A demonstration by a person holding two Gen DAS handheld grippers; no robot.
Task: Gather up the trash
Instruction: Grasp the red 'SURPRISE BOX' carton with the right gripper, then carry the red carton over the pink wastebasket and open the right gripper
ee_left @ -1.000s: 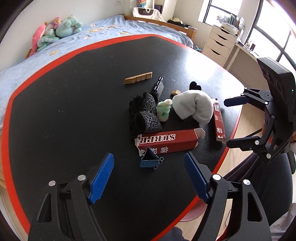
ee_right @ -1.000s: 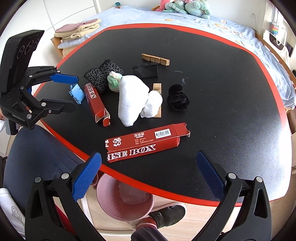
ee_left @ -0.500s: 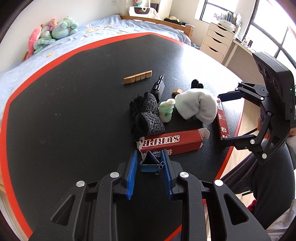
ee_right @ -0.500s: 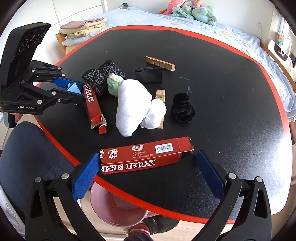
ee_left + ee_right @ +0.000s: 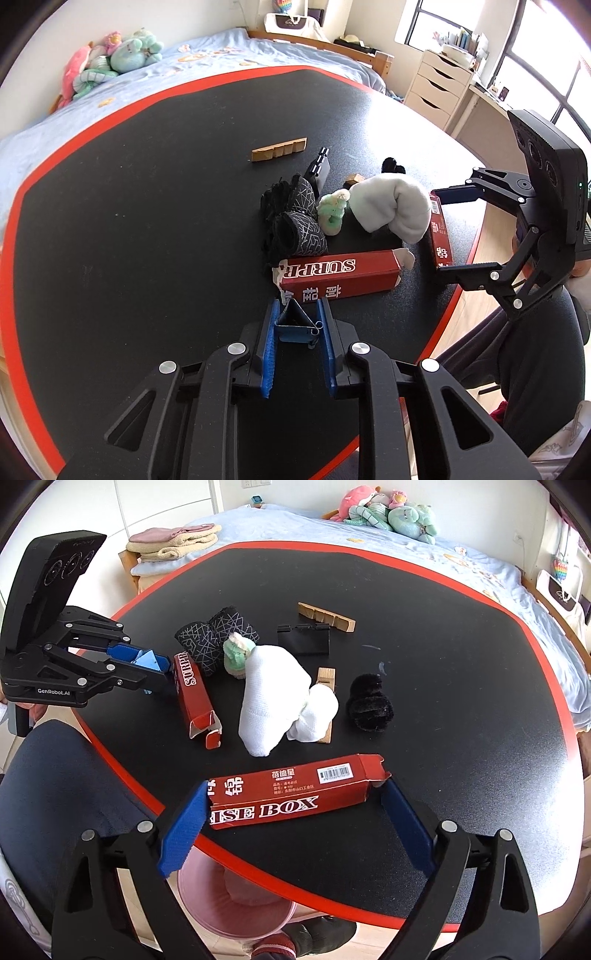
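My left gripper (image 5: 299, 304) is shut on a small blue binder clip (image 5: 295, 326) that rests on the black table (image 5: 129, 240), just in front of a red "SURPR" box (image 5: 340, 277). In the right wrist view the same clip (image 5: 149, 660) shows between its fingers. My right gripper (image 5: 295, 790) straddles a second red box (image 5: 291, 794) lengthwise near the table's front edge. Its jaws are closing, with a blue pad by each end of the box. Below that edge stands a pink bin (image 5: 236, 912) with something pink in it.
White socks (image 5: 273, 698), black patterned socks (image 5: 210, 638), a green-white bundle (image 5: 238, 657), a black fuzzy item (image 5: 369, 705), two wooden pieces (image 5: 327, 616) and a black holder (image 5: 304, 638) crowd the table's middle. A bed surrounds the far side. A person's foot (image 5: 295, 941) is by the bin.
My left gripper's jaws came together onto the blue binder clip. The right gripper's jaws narrowed from wide apart to the ends of the red box.
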